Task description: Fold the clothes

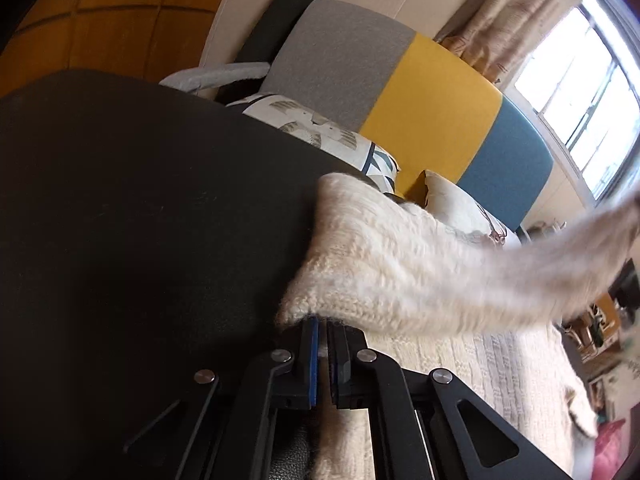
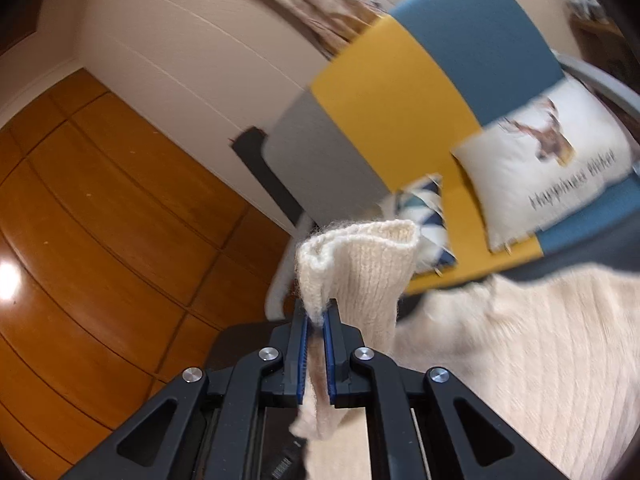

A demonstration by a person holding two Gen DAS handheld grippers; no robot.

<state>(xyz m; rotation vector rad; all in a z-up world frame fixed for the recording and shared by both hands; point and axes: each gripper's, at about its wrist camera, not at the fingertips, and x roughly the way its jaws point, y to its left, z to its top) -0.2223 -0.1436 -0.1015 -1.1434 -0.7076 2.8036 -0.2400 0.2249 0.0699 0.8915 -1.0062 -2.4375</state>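
Left wrist: left tool [image 1: 324, 322] clamped on cream knit sweater [image 1: 384, 264]; right tool [image 2: 316, 316] likewise. Mid-fold lift above desk [image 1: 140, 200]; next, lay edge across body.

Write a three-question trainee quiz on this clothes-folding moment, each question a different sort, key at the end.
1. True or false: the left gripper is shut on the cream knit sweater.
2. Multiple choice: what does the right gripper pinch? A) pillow B) the sweater's ribbed cuff C) curtain
3. Fill in: the sofa back has grey, ____ and blue panels.

Key: 1 true; 2 B; 3 yellow.
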